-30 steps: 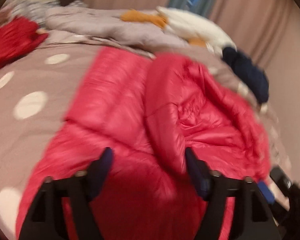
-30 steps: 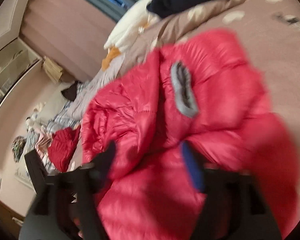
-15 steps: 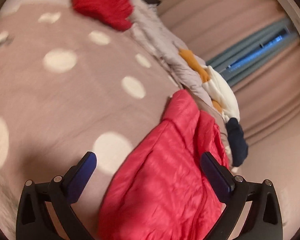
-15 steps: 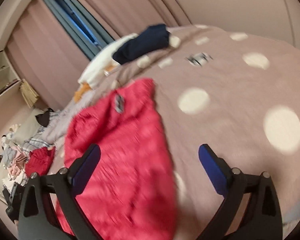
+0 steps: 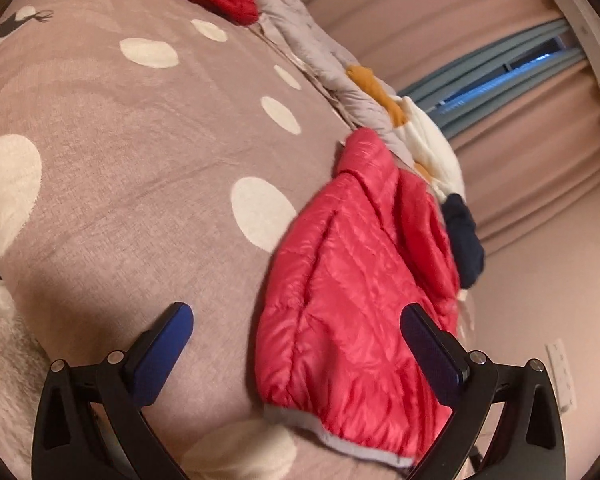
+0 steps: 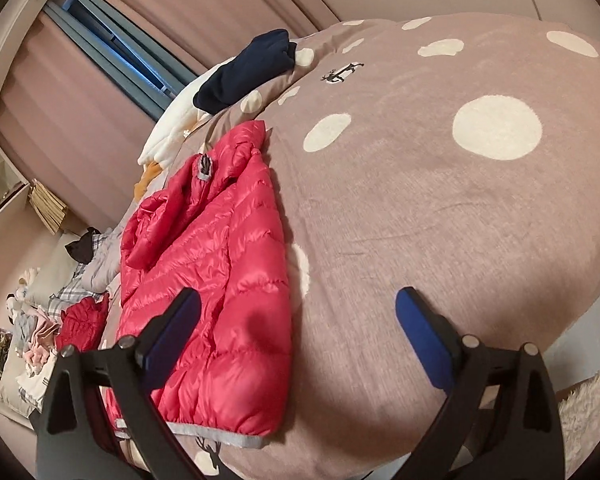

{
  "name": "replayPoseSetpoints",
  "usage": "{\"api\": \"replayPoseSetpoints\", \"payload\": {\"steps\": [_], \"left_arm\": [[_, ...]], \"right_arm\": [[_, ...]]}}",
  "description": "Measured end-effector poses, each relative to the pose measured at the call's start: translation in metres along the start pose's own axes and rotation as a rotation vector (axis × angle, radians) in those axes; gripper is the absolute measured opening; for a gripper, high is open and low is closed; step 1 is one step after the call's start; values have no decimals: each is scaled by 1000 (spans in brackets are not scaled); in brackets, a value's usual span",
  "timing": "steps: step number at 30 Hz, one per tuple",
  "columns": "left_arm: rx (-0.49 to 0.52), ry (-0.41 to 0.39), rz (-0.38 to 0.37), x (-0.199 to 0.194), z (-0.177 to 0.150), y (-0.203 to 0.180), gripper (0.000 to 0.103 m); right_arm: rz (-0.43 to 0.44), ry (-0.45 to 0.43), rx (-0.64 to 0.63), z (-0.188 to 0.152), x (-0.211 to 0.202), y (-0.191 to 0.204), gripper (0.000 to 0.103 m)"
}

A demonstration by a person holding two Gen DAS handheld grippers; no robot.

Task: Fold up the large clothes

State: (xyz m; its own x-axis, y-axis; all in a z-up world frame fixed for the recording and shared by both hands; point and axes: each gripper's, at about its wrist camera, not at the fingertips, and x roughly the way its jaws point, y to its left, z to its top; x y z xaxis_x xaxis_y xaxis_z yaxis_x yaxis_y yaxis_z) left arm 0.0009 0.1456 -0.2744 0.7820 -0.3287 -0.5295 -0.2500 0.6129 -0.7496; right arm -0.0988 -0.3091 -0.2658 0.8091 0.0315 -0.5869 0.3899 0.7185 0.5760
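jacket (image 5: 352,292) lying soft, puffy, slippery, looking light | grip: grey hem | left gripper (image 5: 296,344), right gripper (image 6: 298,328) gaping wide, holding nothing

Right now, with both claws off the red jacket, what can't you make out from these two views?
- Red jacket: in the left wrist view its hem corner lies behind the left claw; in the right wrist view a finger of the right claw covers its lower left.
- Jacket's underside and sleeves: folded under, hidden in both views.
- Clothes pile: too small, cut by the fisheye edge.
- Navy garment: bunched, type unclear.
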Motion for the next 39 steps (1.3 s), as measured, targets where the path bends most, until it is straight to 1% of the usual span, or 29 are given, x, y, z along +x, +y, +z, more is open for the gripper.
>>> {"api": "replayPoseSetpoints", "payload": {"steps": [4, 9, 12, 13, 15, 16, 18, 19, 22, 26, 30, 33, 36, 39], "left_arm": [[-69, 18, -78, -3, -5, 11, 102], [-112, 74, -166, -1, -11, 14, 102], [-145, 113, -217, 2, -15, 12, 102], [-170, 136, -242, 5, -18, 12, 102], [-207, 185, -303, 11, -28, 10, 102], [-212, 228, -338, 17, -35, 7, 102], [-196, 274, -360, 26, -43, -1, 102], [-177, 288, -354, 29, -47, -6, 102], [-123, 293, -354, 30, -55, -21, 102], [-100, 330, -415, 37, -58, -34, 102], [-48, 314, -410, 43, -54, -43, 102], [-60, 307, -463, 50, -50, -46, 102], [-71, 314, -513, 57, -48, -46, 102], [-91, 315, -529, 63, -43, -43, 102]], "right_arm": [[54, 5, 65, -5, 0, -3, 100], [79, 12, 83, -15, -3, 4, 101], [140, 44, 140, -22, 1, 6, 101], [169, 59, 161, -25, 3, 8, 101], [194, 74, 177, -30, 5, 12, 101], [206, 86, 178, -34, 7, 16, 101], [212, 102, 164, -38, 8, 22, 101], [217, 109, 155, -41, 9, 26, 101], [246, 140, 164, -48, 11, 33, 101], [285, 187, 193, -56, 18, 43, 102], [325, 218, 224, -59, 26, 51, 102], [350, 212, 250, -58, 30, 55, 102], [343, 205, 242, -57, 36, 61, 102], [332, 193, 199, -56, 40, 70, 102]]}}
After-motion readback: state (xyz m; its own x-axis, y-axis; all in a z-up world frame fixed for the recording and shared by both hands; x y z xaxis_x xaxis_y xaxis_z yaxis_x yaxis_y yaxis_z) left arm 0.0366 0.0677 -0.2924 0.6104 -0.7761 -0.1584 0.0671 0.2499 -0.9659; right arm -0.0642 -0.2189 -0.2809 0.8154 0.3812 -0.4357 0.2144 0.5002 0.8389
